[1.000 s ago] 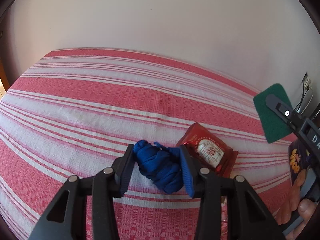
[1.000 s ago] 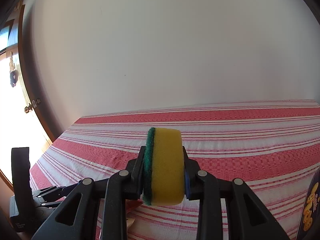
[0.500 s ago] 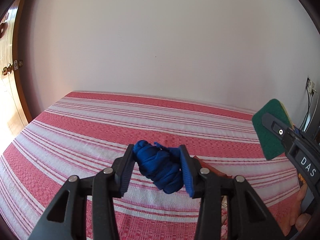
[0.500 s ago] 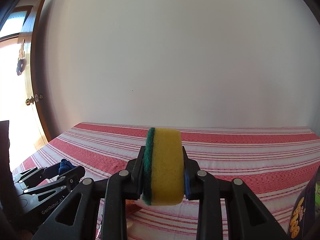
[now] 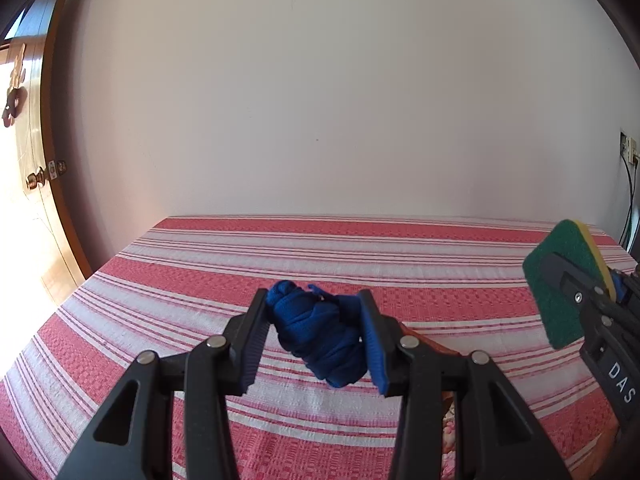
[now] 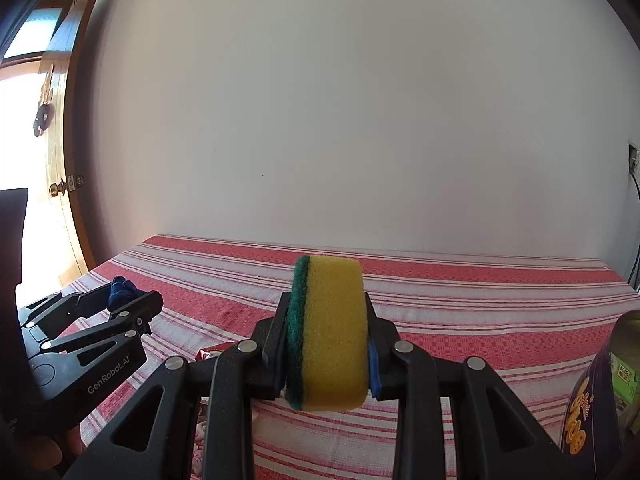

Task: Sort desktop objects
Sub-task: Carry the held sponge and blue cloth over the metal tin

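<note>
My left gripper (image 5: 316,336) is shut on a bunched blue cloth (image 5: 320,336) and holds it raised above the red-and-white striped tablecloth (image 5: 320,248). My right gripper (image 6: 326,336) is shut on a yellow sponge with a green scouring side (image 6: 330,332), also raised above the cloth. In the left wrist view the sponge (image 5: 560,284) and right gripper show at the right edge. In the right wrist view the left gripper (image 6: 120,300) with the blue cloth (image 6: 120,290) shows at the left.
A red snack packet (image 6: 208,354) lies below the grippers, mostly hidden behind the fingers. A dark blue snack bag (image 6: 588,408) stands at the right edge. A plain wall is behind the table, a wooden door (image 5: 32,168) at the left, and a wall socket with cables (image 5: 628,156) at the right.
Both grippers have lifted and tilted up with their loads. The table has dropped lower in both views, and the red packet has slipped out of sight under the left fingers.
</note>
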Action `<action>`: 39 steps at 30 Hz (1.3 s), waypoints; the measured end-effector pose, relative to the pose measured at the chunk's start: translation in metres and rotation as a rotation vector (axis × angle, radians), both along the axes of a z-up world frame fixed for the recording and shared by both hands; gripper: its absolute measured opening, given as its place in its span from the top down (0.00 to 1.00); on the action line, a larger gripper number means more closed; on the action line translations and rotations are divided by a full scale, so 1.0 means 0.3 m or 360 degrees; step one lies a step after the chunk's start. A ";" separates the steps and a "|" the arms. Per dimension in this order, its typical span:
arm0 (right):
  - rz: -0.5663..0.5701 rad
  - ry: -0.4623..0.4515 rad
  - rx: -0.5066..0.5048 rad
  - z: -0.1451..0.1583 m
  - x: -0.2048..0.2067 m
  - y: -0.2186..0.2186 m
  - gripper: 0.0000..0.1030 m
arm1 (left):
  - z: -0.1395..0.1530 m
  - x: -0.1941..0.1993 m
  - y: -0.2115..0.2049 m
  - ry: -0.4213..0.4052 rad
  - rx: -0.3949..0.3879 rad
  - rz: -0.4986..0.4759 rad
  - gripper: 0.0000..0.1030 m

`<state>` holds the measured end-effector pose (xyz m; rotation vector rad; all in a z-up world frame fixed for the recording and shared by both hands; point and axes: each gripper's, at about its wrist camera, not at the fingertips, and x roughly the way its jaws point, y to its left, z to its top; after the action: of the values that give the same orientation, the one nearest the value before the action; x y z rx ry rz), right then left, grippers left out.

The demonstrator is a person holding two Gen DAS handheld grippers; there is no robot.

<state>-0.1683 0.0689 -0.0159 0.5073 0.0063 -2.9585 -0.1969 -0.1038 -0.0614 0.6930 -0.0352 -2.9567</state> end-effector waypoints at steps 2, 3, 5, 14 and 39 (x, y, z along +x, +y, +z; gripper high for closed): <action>-0.0012 0.0017 0.0007 0.002 0.017 0.010 0.69 | -0.001 0.002 0.002 0.0012 -0.0017 0.0000 0.58; -0.0017 0.0026 0.0013 0.002 0.024 0.011 0.69 | 0.001 0.008 0.011 0.0012 -0.0019 -0.0006 0.58; -0.0022 0.0039 0.0024 0.002 0.038 0.019 0.69 | 0.000 0.013 0.026 -0.0006 -0.0005 -0.0031 0.58; -0.0091 0.0107 0.0021 0.002 0.114 0.031 0.69 | -0.001 0.046 0.084 0.0009 -0.0045 -0.0070 0.58; -0.0411 0.0146 -0.0077 0.040 0.377 0.342 0.69 | 0.051 0.198 0.391 -0.0006 0.0028 -0.0351 0.58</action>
<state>-0.0553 0.1716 -0.0039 0.3922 -0.1305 -3.2222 -0.1375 0.0134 -0.0461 0.7424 -0.0920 -3.1690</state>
